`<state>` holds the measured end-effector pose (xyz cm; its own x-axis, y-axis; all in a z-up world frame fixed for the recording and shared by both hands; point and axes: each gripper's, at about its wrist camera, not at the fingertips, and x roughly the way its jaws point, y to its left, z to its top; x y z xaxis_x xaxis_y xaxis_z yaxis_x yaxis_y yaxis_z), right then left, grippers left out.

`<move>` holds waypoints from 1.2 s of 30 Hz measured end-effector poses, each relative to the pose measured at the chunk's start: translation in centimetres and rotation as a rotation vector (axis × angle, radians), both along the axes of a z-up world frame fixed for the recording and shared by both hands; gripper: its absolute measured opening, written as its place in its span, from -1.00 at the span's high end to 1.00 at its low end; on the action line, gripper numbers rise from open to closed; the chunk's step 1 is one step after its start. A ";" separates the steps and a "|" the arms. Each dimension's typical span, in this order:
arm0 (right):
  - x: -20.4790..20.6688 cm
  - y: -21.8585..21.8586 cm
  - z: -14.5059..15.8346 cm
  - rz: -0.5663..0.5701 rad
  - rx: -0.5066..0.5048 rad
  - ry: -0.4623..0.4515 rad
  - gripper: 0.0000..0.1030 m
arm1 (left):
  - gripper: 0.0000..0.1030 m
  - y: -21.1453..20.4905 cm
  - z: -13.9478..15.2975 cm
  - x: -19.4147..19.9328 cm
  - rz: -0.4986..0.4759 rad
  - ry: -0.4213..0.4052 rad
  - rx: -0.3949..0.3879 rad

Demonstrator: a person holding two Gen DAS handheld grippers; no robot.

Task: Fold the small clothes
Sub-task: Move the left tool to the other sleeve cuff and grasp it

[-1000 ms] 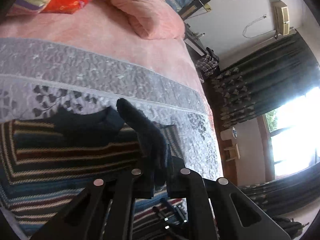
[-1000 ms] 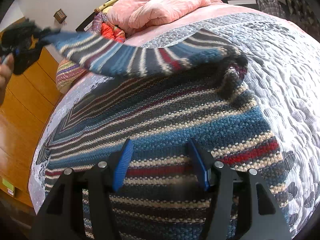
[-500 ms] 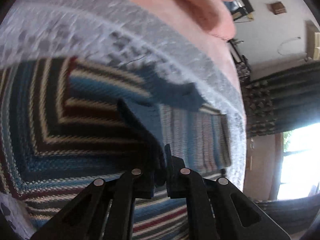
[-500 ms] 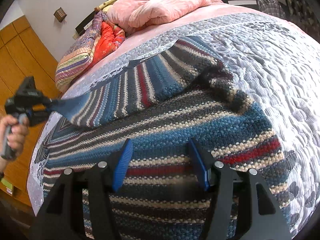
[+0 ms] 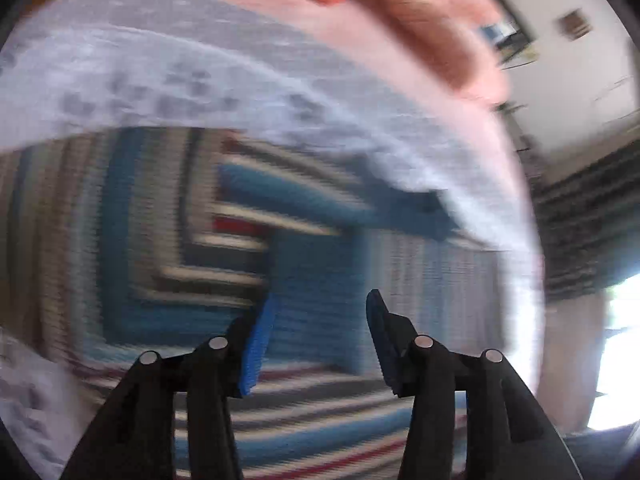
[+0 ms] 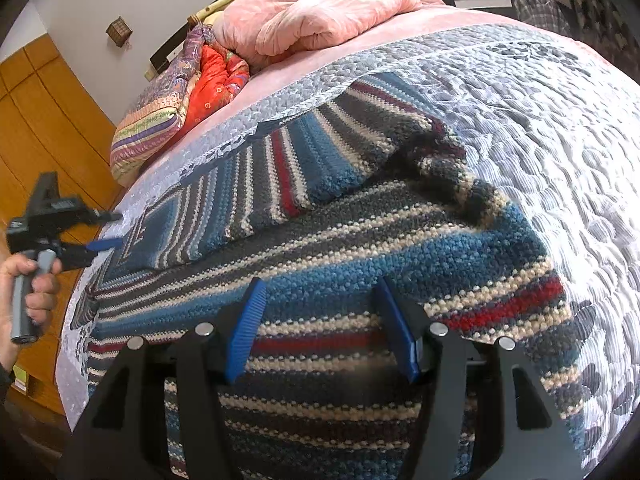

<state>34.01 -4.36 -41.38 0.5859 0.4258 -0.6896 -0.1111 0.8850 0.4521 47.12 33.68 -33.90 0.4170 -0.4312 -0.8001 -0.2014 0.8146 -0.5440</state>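
Striped sweater lies flat on the quilted bedspread, one sleeve laid across its body as the first fold. My left gripper hangs spread and empty over the cuff; my right gripper, spread too, waits over the hem.

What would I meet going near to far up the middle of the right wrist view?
right gripper → striped sweater → grey quilt → pink sheet → pink pillows

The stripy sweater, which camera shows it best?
The right wrist view: the sweater is sharp there, spread on the bed with one sleeve folded across. The left wrist view shows it only blurred.
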 end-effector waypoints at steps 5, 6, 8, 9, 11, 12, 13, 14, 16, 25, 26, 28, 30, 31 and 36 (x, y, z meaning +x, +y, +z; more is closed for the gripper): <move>-0.2 0.1 0.1 0.002 -0.002 -0.002 -0.14 | 0.04 -3.0 -3.9 1.3 -0.048 0.090 -0.034; -0.2 0.1 0.1 0.004 -0.004 -0.002 -0.14 | 0.17 -2.7 -4.9 1.2 -0.033 0.107 -0.022; -0.4 0.2 0.1 0.009 -0.010 -0.004 -0.15 | 0.46 -2.0 -5.5 0.9 -0.023 0.104 -0.021; -0.4 0.2 0.1 0.011 -0.012 -0.006 -0.15 | 0.51 -1.4 -5.5 0.5 -0.015 0.105 -0.040; -0.5 0.4 0.2 0.014 -0.017 -0.009 -0.17 | 0.50 -0.8 -5.1 -0.1 -0.015 0.099 -0.047; -0.5 0.4 0.2 0.015 -0.021 -0.009 -0.17 | 0.41 -0.1 -4.6 -0.6 -0.010 0.089 -0.052; -0.6 0.5 0.3 0.018 -0.027 -0.011 -0.17 | 0.19 0.8 -3.9 -1.2 0.000 0.073 -0.063; -0.7 0.5 0.4 0.020 -0.031 -0.013 -0.17 | 0.07 2.1 -3.1 -1.6 0.014 0.059 -0.069; -1.0 0.7 0.8 0.027 -0.045 -0.020 -0.17 | -0.23 5.3 -1.6 -3.3 0.069 0.009 -0.094; -2.1 4.4 3.8 0.110 -0.078 -0.067 -0.19 | -0.46 28.3 2.4 -14.3 0.463 -0.084 -0.058; -2.3 5.1 4.2 0.125 -0.080 -0.076 -0.20 | -0.47 30.3 2.4 -15.4 0.506 -0.087 -0.058; -2.9 6.5 4.7 0.154 -0.083 -0.084 -0.21 | -0.47 34.3 1.9 -17.2 0.580 -0.089 -0.043; -3.4 8.2 4.9 0.180 -0.078 -0.071 -0.21 | -0.48 37.5 0.9 -17.6 0.637 -0.088 -0.029; -3.5 8.7 4.9 0.188 -0.077 -0.063 -0.21 | -0.48 38.5 0.3 -17.7 0.658 -0.082 -0.035; -4.1 11.5 4.5 0.222 -0.082 -0.031 -0.22 | -0.46 42.3 -1.8 -19.7 0.793 -0.039 -0.005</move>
